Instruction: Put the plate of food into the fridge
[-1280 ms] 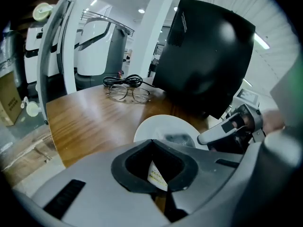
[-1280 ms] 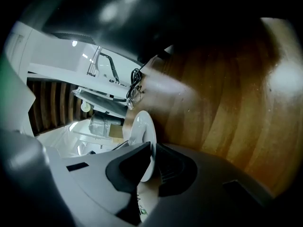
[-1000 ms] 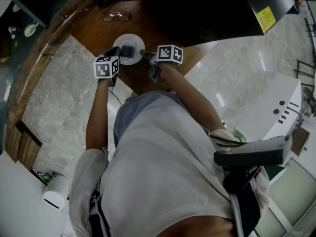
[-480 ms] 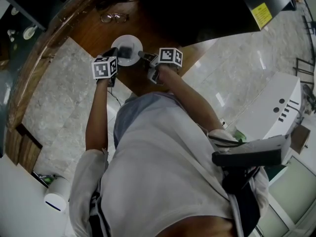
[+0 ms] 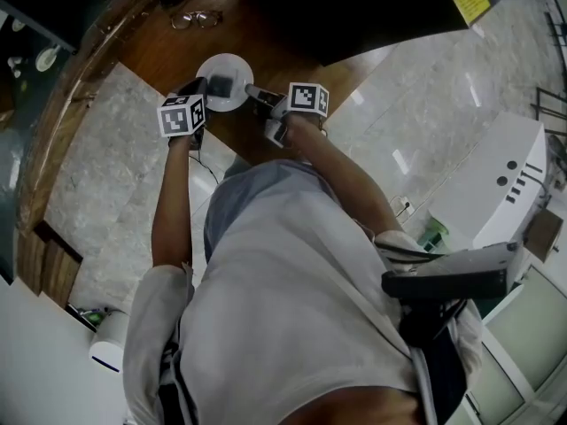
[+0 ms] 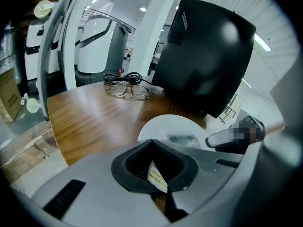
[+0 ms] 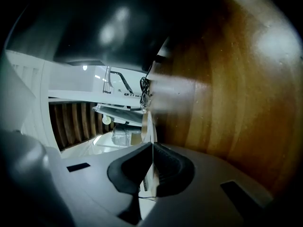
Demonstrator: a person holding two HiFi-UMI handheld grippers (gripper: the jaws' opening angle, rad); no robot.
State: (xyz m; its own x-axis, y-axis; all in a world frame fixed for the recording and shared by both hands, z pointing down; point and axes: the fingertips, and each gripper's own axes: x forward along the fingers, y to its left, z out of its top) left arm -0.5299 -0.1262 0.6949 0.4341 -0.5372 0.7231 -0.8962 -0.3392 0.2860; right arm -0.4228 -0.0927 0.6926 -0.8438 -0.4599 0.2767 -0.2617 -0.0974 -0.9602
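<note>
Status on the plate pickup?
Left gripper shut on plate rim. Right gripper jaws just closed on the opposite rim. Plate looks down on the table. Glasses lie well clear; nothing in the way.

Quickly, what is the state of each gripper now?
Left gripper: closed on the plate rim.
Right gripper: just closed on the plate too.

**No print I can read from here**

I can make out no word or number anywhere. A yellow label (image 5: 467, 3) sits on the black appliance (image 5: 354, 7) at the far right, but its print is too small to read. In the left gripper view, a patch of white lettering (image 6: 183, 20) on that appliance's side is only a blur. The marker cubes (image 5: 307, 97) show just black-and-white square patterns. A small yellow-dotted slip (image 6: 157, 178) is equally unreadable.
</note>
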